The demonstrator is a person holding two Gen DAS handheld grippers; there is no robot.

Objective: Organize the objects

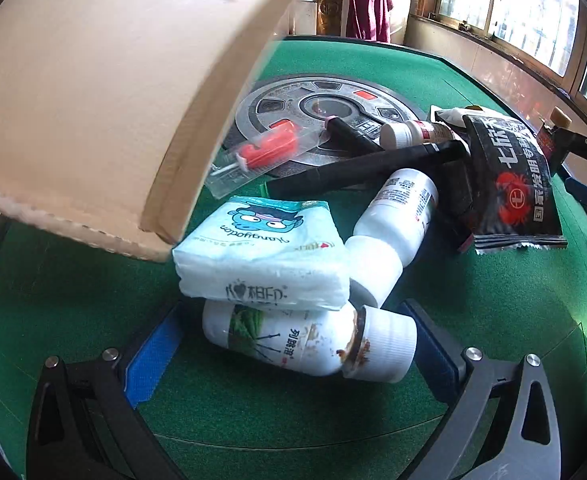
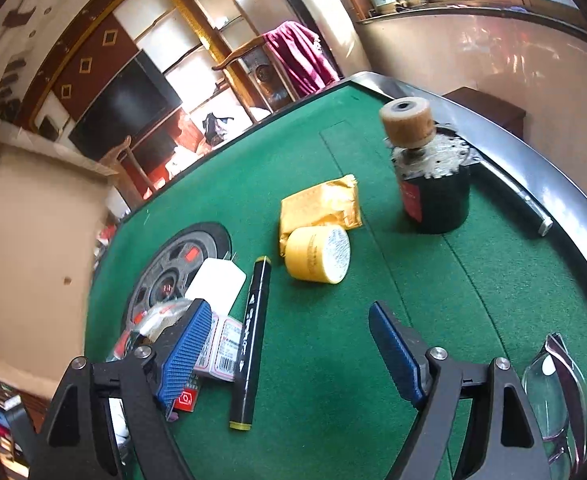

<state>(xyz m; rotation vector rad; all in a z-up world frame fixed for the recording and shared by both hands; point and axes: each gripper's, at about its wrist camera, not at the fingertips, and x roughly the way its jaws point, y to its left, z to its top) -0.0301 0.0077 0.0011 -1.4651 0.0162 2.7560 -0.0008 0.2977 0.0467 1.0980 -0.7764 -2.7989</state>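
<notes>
In the left wrist view my left gripper (image 1: 293, 320) stands open around a white bottle with a green label (image 1: 277, 340) lying on its side on the green table (image 1: 73, 300). The cap end sits close to the right pad (image 1: 433, 344); a small gap shows at the left pad. A tissue pack (image 1: 261, 248) rests on that bottle, with a second white bottle (image 1: 393, 224) beside it. My right gripper (image 2: 289, 308) is open over the felt. A black marker (image 2: 251, 340) lies between its fingers, near the left one and untouched.
A cardboard box flap (image 1: 93, 100) overhangs the upper left. Behind lie a clear packet with a red part (image 1: 261, 152), a black tube (image 1: 373, 168) and a black snack bag (image 1: 509, 184). Further off are a yellow jar (image 2: 317, 254), a gold packet (image 2: 321, 204), a corked black jar (image 2: 429, 184) and glasses (image 2: 561, 392).
</notes>
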